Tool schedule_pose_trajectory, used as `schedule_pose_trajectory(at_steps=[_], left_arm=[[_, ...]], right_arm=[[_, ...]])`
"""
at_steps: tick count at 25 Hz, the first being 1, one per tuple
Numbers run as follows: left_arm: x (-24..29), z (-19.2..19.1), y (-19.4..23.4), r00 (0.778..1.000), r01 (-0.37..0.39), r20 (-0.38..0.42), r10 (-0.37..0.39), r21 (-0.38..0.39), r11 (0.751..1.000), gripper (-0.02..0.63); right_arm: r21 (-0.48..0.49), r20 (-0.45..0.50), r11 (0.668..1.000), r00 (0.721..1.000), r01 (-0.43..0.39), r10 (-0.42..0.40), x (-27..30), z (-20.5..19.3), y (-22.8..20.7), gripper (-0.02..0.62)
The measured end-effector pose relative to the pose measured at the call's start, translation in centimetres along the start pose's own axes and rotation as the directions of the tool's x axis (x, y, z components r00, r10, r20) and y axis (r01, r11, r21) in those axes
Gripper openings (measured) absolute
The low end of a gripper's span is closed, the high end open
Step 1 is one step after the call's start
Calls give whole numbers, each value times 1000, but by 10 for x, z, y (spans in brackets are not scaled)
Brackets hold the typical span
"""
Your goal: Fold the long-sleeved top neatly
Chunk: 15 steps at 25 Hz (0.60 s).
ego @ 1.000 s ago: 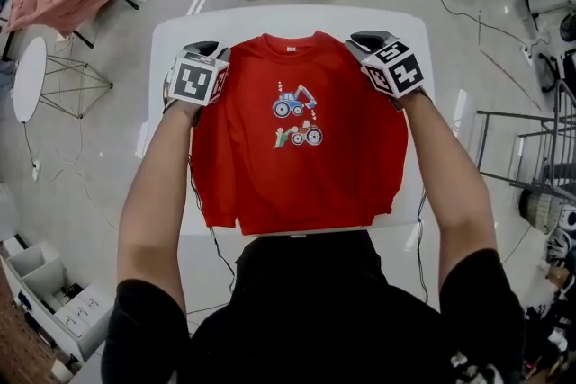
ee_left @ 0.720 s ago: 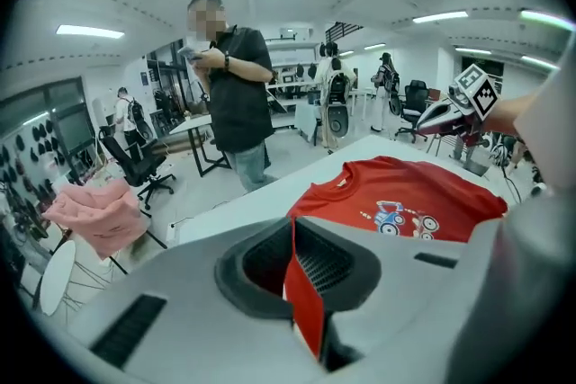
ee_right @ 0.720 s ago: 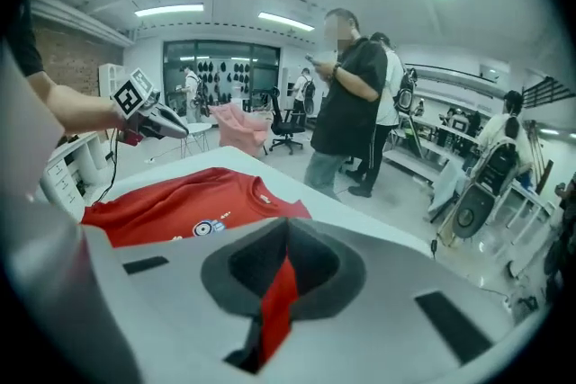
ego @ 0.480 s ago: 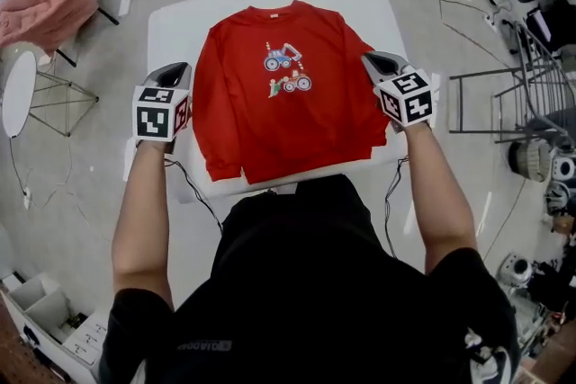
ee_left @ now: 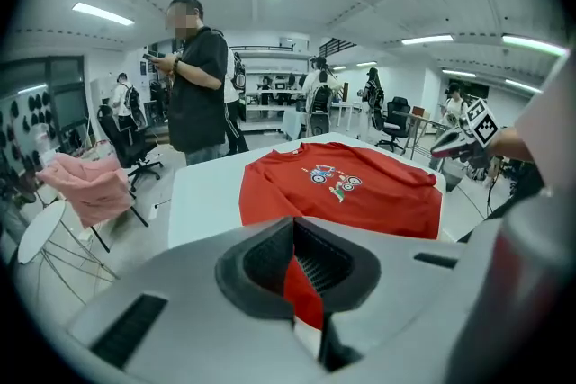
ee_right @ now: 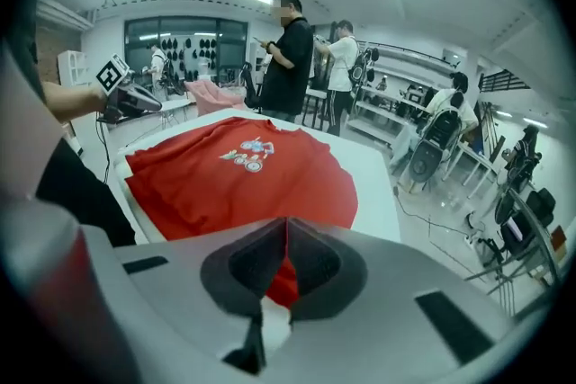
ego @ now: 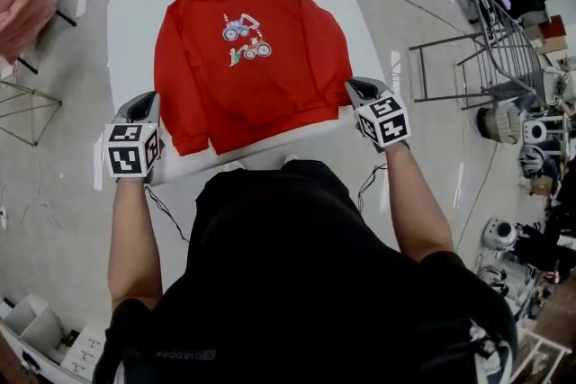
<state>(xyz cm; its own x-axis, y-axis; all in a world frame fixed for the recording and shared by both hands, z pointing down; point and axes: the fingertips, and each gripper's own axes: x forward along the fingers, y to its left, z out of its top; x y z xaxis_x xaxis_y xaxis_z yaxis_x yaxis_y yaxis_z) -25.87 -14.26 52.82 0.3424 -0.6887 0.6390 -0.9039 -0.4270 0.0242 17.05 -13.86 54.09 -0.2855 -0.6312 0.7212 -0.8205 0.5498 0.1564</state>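
Top [ego: 256, 72], long-sleeved, red, printed front up: lies flat on white counter [ego: 126, 22], collar at the far edge, hem towards the person, sleeves down along its sides.

Left claw [ego: 144, 106]: shut, empty, at the counter's near-left corner, apart from the cloth.

Right claw [ego: 360, 90]: shut, seemingly empty, just beside the hem's right corner; contact cannot be told.

Step in hand, judged: taking a first hold for a fold.

Handling advice: open both claws before closing in. Pinch matching points on each side, catching both layers. Lift evenly, keeping the edges level, and lay the fold over without dragging the printed front.
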Motion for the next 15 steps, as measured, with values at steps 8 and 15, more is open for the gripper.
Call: schedule_pose_trajectory(at_steps=[8,15], left_arm=[[-16,-24,-45,1000,-10,-9,10,-74,997,6],[-35,-33,-95,998,-63,-26,60,-128,990,8]], right_arm=[[-248,-135,951,979,-185,155,15,-47,50,169],[-345,-133,907,969,-244,210,15,-59,50,56]])
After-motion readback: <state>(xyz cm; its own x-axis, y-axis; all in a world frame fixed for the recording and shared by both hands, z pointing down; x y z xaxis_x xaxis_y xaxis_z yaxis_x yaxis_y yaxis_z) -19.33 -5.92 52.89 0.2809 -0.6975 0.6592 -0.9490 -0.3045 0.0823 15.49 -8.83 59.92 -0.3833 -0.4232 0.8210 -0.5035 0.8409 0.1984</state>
